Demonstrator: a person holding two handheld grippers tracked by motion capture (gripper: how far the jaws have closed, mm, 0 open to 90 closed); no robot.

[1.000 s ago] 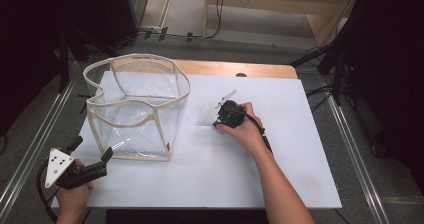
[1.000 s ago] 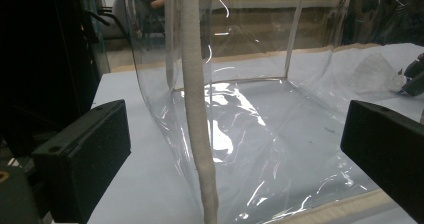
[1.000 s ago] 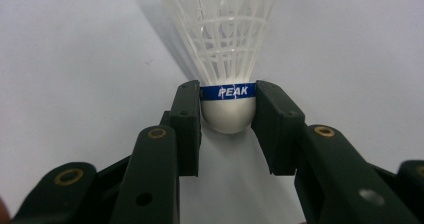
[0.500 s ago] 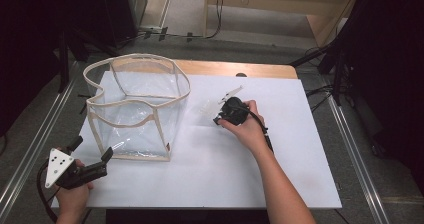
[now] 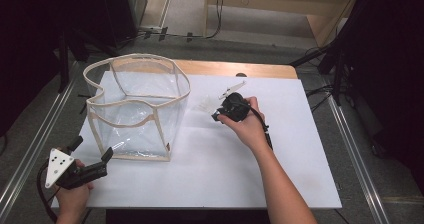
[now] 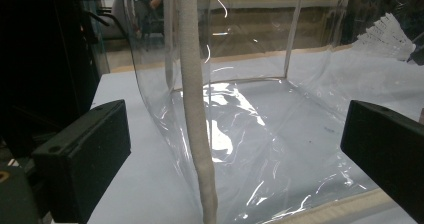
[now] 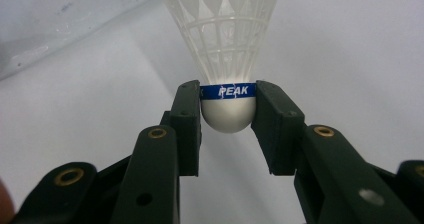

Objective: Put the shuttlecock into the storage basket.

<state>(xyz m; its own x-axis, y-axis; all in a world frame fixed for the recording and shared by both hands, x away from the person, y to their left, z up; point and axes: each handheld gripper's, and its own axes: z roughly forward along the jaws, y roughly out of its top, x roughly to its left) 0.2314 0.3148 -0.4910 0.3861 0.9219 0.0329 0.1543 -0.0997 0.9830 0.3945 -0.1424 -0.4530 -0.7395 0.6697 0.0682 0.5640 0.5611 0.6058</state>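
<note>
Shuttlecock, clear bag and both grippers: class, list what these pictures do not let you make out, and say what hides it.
- Shuttlecock: skirt's wide end, cut off by the right gripper view's top edge.
- "PEAK" band: its ends, behind the right gripper pads.
- Shuttlecock lettering: too small in the high view.
- Clear bag: rim mostly cut off in the left gripper view.

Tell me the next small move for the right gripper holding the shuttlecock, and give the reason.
Probably lift and carry it left toward the clear bag. The right gripper is shut on the shuttlecock, its fingers clamping the white cork at the blue band, so the grasp looks secure. The bag stands open-topped just left of it, and the left gripper waits open at the bag's near corner.
</note>
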